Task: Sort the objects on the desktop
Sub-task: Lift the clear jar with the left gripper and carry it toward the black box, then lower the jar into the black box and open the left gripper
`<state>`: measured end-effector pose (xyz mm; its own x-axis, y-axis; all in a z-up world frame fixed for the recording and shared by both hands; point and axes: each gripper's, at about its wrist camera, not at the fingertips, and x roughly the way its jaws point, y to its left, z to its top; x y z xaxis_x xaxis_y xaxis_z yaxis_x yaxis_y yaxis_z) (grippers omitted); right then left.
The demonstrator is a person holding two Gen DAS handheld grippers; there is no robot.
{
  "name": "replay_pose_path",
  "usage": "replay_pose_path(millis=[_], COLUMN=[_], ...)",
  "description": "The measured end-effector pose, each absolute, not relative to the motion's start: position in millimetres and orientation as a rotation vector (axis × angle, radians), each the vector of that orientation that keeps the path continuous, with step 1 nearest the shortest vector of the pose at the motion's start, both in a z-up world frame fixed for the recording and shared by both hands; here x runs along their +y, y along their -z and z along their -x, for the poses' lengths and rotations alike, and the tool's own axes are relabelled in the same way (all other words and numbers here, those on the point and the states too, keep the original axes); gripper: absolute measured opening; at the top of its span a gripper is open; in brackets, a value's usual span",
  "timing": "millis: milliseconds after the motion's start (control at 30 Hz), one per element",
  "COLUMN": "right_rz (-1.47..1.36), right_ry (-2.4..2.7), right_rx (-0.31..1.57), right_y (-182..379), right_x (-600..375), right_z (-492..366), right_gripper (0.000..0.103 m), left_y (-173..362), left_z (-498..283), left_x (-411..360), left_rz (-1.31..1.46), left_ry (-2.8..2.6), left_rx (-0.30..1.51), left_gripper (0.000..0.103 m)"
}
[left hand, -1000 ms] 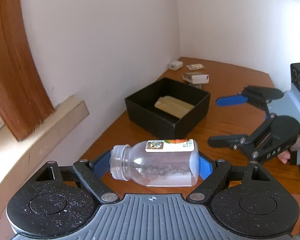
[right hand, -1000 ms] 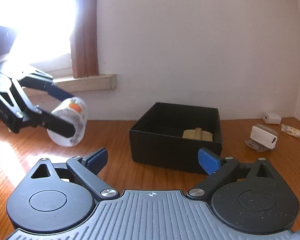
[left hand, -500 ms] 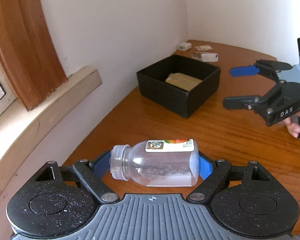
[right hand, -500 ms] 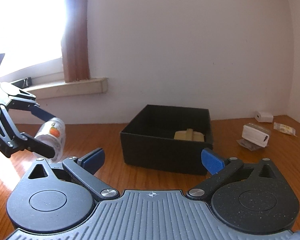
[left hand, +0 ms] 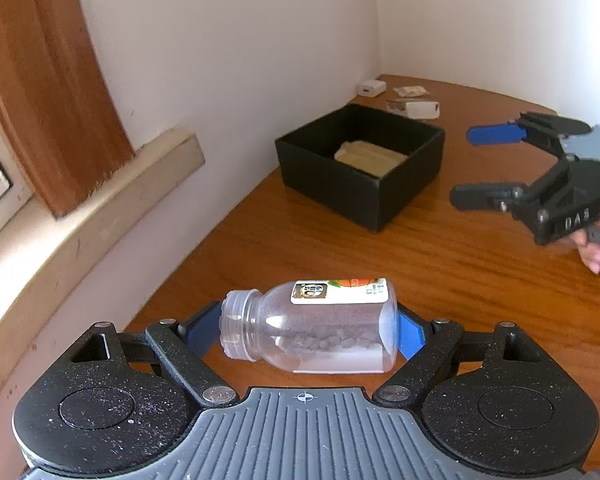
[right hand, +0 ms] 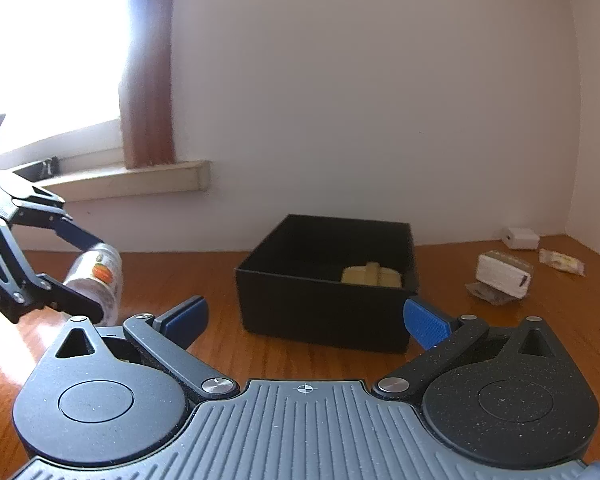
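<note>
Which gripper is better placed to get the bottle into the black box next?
Left. The left gripper already clamps the clear bottle end to end, with the black box ahead. The right gripper is open and empty.

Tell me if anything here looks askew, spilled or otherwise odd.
Only the bottle: it lies sideways in the left hand-held gripper, its contents slumped along its lower side. Nothing has spilled, and the black box sits square on the desk.

one bottle [left hand: 312, 330], one black box [left hand: 360, 166], two tools [left hand: 306, 338] [right hand: 306, 320]
</note>
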<state>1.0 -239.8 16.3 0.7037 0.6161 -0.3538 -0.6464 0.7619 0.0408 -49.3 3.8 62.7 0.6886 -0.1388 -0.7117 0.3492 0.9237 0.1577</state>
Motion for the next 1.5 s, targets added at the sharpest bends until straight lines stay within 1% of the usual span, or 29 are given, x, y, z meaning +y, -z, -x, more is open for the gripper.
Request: replay_pose_path(millis=[333, 567, 800, 1067, 1267, 1333, 1467, 1500], right_rz=[0.067, 0.072, 0.081, 0.069, 0.069, 0.068, 0.062, 0.061], right_ry=[-0.683, -0.681, -0.690, -0.697, -0.698, -0.696, -0.691, -0.690], right_rx=[0.362, 0.362, 0.359, 0.361, 0.361, 0.359, 0.359, 0.360], right_y=[-16, -15, -16, -16, -16, -16, -16, -16], right_x=[-243, -242, -242, -243, -244, -245, -246, -246], right_z=[-3, -4, -3, -4, -5, -5, -6, -7], right_gripper=[0.103, 0.103, 0.103, 0.103, 0.103, 0.103, 0.103, 0.103], left_y=[-103, -114, -100, -79, -78, -78, -79, -79], left_z=[-4, -43, -69, -79, -75, -74, -71, -69], left_x=[-50, -70, -85, -86, -83, -81, -73, -71], left_rz=[-0.363, -0.356, -0.419, -0.445, -0.441, -0.436, -0.412, -0.400], left_ry=[0.379, 0.400, 0.397, 0.387, 0.386, 0.380, 0.364, 0.357], left_rx=[0.635, 0.618, 0.637, 0.676, 0.671, 0.668, 0.666, 0.664], left_gripper=[0.088, 0.088, 0.088, 0.088, 0.092, 0.096, 0.099, 0.102])
